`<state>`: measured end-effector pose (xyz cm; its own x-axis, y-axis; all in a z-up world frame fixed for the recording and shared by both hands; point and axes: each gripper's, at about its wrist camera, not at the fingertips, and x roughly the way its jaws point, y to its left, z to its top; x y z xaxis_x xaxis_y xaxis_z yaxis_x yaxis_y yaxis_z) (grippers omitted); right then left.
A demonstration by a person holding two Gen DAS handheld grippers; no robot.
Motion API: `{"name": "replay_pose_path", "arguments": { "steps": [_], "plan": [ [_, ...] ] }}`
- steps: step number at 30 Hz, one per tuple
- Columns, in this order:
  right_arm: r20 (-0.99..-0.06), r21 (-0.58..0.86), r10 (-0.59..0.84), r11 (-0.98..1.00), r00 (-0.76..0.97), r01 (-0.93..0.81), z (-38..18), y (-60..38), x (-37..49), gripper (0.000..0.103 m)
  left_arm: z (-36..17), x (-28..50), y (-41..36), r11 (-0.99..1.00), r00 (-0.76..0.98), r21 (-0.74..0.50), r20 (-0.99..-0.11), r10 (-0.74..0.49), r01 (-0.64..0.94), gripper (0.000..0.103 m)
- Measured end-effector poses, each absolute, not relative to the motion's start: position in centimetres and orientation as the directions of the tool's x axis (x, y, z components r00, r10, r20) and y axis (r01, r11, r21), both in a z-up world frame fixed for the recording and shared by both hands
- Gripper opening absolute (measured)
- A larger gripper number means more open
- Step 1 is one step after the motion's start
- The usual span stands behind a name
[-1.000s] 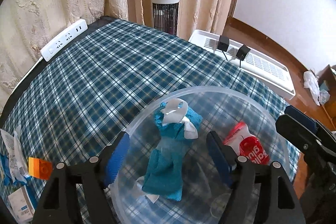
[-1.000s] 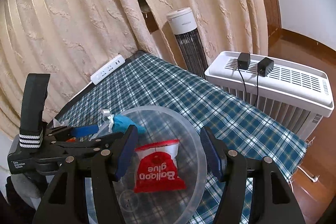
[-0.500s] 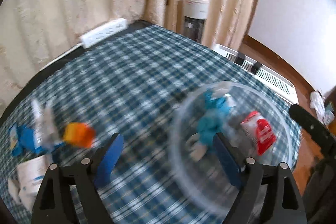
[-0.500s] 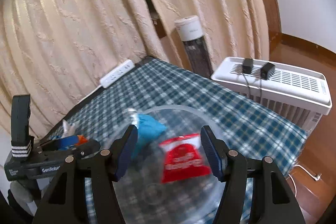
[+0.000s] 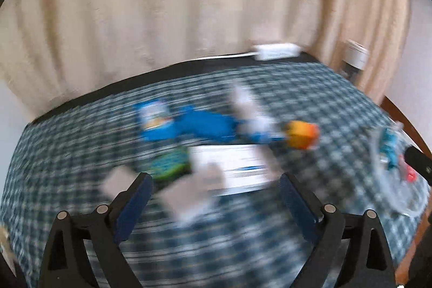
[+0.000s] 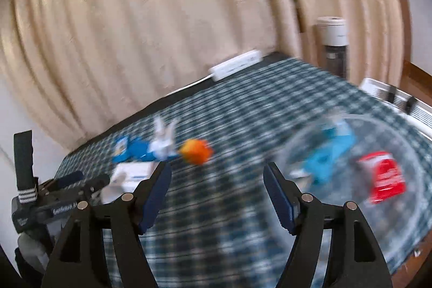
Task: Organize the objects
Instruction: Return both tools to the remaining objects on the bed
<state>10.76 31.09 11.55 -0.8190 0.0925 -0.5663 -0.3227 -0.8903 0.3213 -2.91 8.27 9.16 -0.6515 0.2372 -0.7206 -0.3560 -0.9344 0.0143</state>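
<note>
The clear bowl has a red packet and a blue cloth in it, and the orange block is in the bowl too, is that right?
Not quite. The orange block lies on the checked tablecloth, outside the clear bowl, as the right wrist view shows. The red packet and the blue cloth are in the bowl.

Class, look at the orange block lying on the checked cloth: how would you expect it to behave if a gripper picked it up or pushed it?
The orange block looks boxy with flat faces, so it would probably slide rather than roll. It seems solid, so likely stiff between the fingers. The checked cloth beneath may drag or wrinkle if the block is pushed.
</note>
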Motion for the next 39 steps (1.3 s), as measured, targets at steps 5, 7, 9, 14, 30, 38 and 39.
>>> {"name": "replay_pose_path", "arguments": {
  "steps": [5,7,9,14,30,38,39],
  "plan": [
    [-0.606,0.338,0.015,-0.9,-0.795,-0.275,10.8,26.6,7.0,0.072,8.0,-5.2,2.4,-0.963,-0.657,-0.001,-0.731,0.184,-0.268,0.097],
    [-0.621,0.334,-0.002,-0.906,-0.784,-0.262,10.6,25.2,5.9,0.072,7.7,-5.8,1.3,-0.967,-0.657,-0.014,-0.731,0.183,-0.254,0.097],
    [-0.632,0.331,-0.014,-0.909,-0.775,-0.253,10.3,24.1,5.0,0.072,7.2,-6.6,0.2,-0.97,-0.651,-0.036,-0.735,0.19,-0.242,0.097],
    [-0.651,0.322,-0.02,-0.913,-0.759,-0.252,9.9,23.4,3.3,0.072,5.6,-8.2,-1.0,-0.973,-0.621,-0.076,-0.758,0.198,-0.217,0.098],
    [-0.676,0.35,-0.084,-0.911,-0.733,-0.219,8.0,23.2,-0.4,0.073,3.2,-9.9,-1.7,-0.981,-0.606,-0.061,-0.779,0.161,-0.182,0.1],
    [-0.668,0.355,-0.125,-0.92,-0.734,-0.166,7.7,22.5,-2.4,0.073,2.5,-10.0,-1.1,-0.98,-0.602,-0.045,-0.784,0.154,-0.193,0.102],
    [-0.667,0.358,-0.132,-0.92,-0.733,-0.16,7.7,22.4,-2.7,0.073,2.4,-10.0,-1.1,-0.979,-0.6,-0.045,-0.784,0.157,-0.197,0.102]
  ]
}}
